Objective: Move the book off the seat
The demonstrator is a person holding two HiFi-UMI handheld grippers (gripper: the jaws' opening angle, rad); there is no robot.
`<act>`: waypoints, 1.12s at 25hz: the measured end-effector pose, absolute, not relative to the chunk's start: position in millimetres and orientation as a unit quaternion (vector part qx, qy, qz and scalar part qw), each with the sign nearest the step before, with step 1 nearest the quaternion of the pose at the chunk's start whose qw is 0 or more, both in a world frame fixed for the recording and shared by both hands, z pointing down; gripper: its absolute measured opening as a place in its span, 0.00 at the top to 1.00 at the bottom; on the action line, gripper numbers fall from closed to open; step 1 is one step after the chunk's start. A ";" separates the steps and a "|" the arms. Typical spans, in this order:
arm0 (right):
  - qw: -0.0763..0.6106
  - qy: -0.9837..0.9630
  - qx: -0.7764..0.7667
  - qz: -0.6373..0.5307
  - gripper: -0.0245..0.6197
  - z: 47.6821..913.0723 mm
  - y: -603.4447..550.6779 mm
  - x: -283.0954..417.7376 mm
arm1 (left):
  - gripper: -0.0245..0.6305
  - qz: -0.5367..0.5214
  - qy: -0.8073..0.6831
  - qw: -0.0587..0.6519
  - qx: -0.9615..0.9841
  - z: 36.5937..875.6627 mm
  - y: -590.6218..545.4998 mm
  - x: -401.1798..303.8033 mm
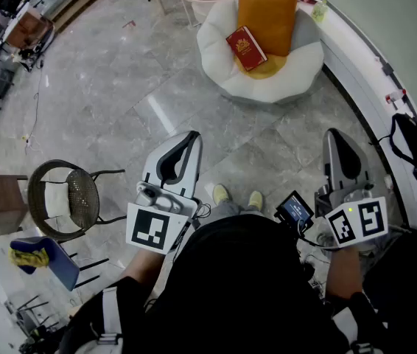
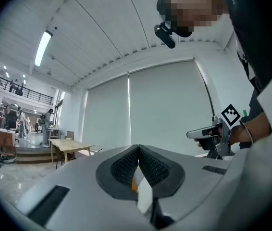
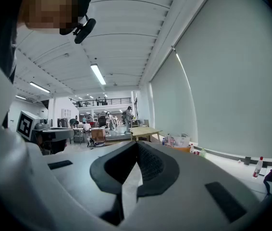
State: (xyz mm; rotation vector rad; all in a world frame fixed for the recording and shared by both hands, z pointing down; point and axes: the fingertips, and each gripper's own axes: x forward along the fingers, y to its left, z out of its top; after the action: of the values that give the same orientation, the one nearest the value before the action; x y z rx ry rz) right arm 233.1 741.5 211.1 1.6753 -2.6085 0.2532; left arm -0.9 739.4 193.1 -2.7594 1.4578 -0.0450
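Note:
A red book (image 1: 246,48) lies on the seat of a round white armchair (image 1: 227,71), leaning against an orange cushion (image 1: 267,15), far ahead in the head view. My left gripper (image 1: 191,137) is held close to my body at lower centre-left, shut and empty. My right gripper (image 1: 335,135) is at lower right, also shut with nothing in it. Both are far from the book. In the left gripper view the jaws (image 2: 138,150) meet and point up toward a wall of blinds. The right gripper view shows closed jaws (image 3: 137,146) before a hall.
A grey marble floor (image 1: 120,94) lies between me and the armchair. A wire chair (image 1: 68,198) and a blue chair (image 1: 43,260) stand at left. A curved white counter (image 1: 374,65) runs along the right with a black bag (image 1: 415,153). My shoes (image 1: 238,196) are below the grippers.

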 end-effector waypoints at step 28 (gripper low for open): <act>0.032 -0.808 0.584 0.074 0.94 222.1 725.4 129.1 | 0.94 -0.033 0.544 -0.001 -0.838 206.9 702.3 -109.7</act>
State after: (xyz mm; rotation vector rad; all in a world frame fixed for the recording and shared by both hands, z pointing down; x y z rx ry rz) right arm 129.1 725.4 222.1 1.7973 -2.4869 0.2276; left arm -109.7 702.3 206.9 -2.6350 1.7112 -0.1035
